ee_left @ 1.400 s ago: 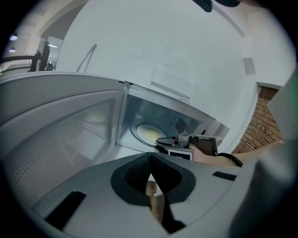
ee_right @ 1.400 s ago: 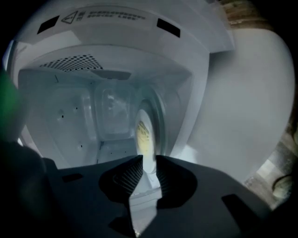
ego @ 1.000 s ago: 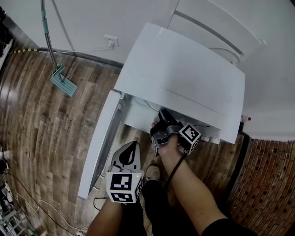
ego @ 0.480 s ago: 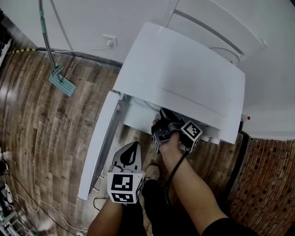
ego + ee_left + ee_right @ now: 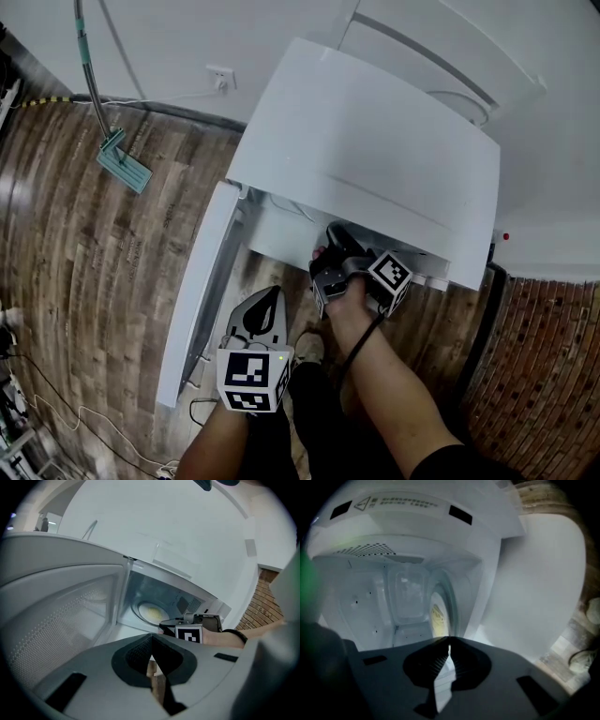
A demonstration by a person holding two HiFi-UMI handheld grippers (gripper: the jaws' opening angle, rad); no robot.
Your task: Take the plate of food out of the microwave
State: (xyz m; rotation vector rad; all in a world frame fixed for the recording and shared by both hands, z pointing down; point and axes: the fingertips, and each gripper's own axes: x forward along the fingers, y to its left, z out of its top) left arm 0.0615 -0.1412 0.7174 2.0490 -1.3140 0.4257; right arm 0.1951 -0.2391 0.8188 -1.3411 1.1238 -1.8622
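The plate [image 5: 149, 612], with yellow food on it, sits on the floor of the open microwave [image 5: 375, 150], toward the back of the cavity; the head view does not show it, since the top panel covers it. The right gripper [image 5: 336, 234] is at the mouth of the cavity, and in its own view the jaws meet at the tips and hold nothing. That view is rolled onto its side, so the plate [image 5: 437, 618] shows edge-on, at about 12 o'clock from the right gripper [image 5: 449, 644] and near it but not touching. The left gripper [image 5: 151, 645] hangs outside by the door [image 5: 197, 300], its jaws also together and empty, with the plate far off at 12 o'clock. The right is plainly the nearer; I judge it must part its jaws and level them with the rim before it can take hold.
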